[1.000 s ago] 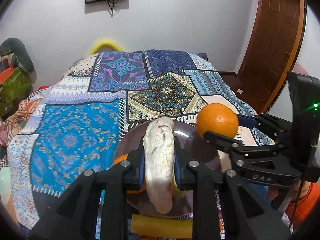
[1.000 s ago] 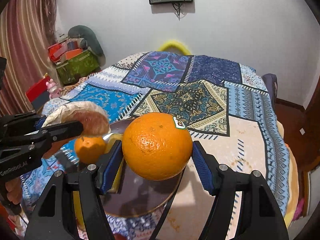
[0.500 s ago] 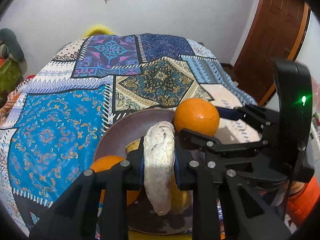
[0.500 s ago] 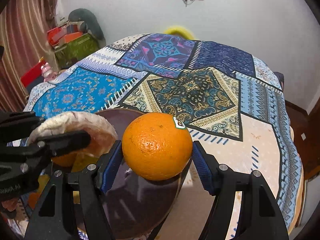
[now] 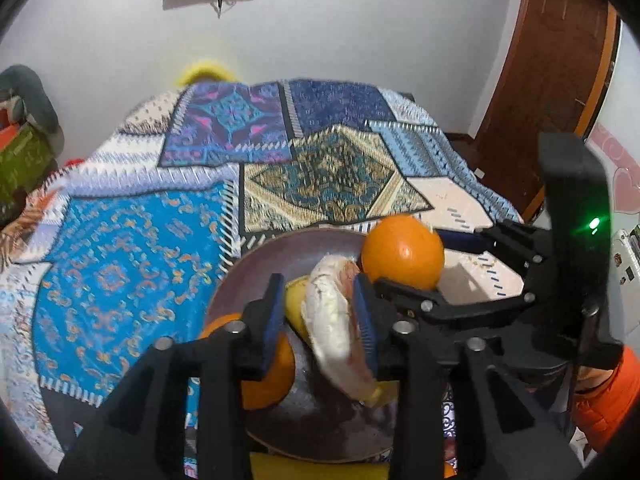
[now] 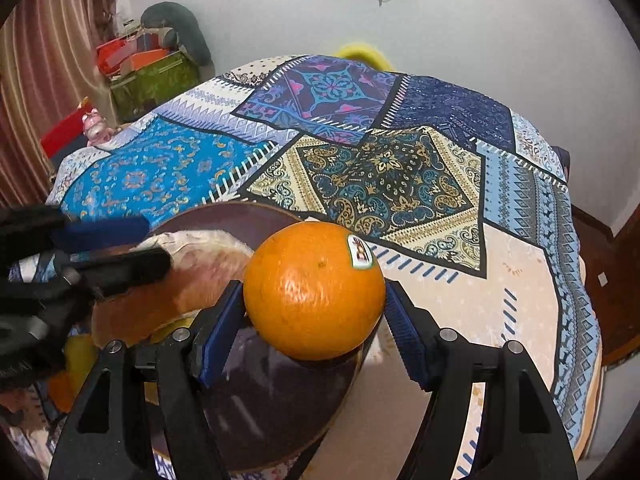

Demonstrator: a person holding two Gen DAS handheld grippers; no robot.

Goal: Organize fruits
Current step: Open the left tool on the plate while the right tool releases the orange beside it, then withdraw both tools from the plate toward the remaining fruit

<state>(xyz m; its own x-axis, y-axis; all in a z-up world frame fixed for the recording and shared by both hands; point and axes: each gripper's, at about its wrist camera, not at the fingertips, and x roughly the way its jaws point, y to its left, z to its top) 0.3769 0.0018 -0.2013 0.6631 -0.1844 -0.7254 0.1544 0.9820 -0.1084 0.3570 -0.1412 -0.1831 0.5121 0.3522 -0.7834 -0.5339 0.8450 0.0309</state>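
Observation:
In the left wrist view my left gripper hangs over a brown plate, its jaws opening. A peeled white-and-pink fruit segment stands between them, tipped against the right pad with a gap at the left pad. Under it on the plate lie an orange and a yellow fruit. My right gripper grips a stickered orange over the plate's right rim. Both pads touch it while the jaws begin easing apart. That orange also shows in the left view.
The plate rests near the front of a bed with a patchwork cover. A yellow item lies just in front of the plate. Boxes and a grey cushion stand at the left wall, a wooden door at the right.
The left jaws have parted and the fruit segment has tipped toward the right pad. Both grippers came down closer over the plate, the right one still carrying the orange.

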